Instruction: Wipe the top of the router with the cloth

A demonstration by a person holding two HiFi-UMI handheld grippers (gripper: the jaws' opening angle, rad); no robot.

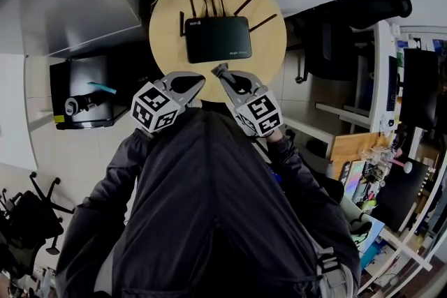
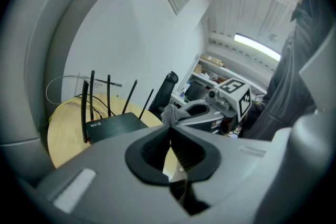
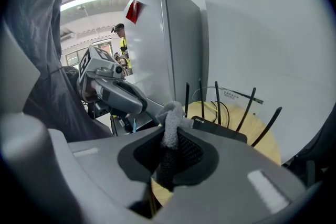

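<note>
Jacket (image 1: 209, 220): dark, smooth fabric, closest below.
Right gripper (image 1: 223, 73): grey plastic jaws were clamped on the fuzzy grey cloth (image 3: 171, 115), a bunched strip.
Left gripper (image 2: 169, 131): ribbed black pads pressed together, empty.
Router (image 1: 217, 38): flat matte-black slab with thin antennas, lay on the round pale-wood table (image 1: 164, 31), just beyond both gripper tips.

Right gripper (image 3: 169, 139): matt grey plastic shell. Black jaw pads (image 3: 194, 155), ribbed and rubber-like, clamp the cloth (image 3: 170, 115) — grey, fuzzy, coarse pile. Left gripper (image 2: 169, 136): the same matt grey plastic, with ribbed black pads pressed together. Ahead of both grippers, the router (image 1: 217, 38) is smooth black plastic with a dull sheen. Beneath it, the table (image 1: 164, 31) is pale wood — smooth, satin finish.
</note>
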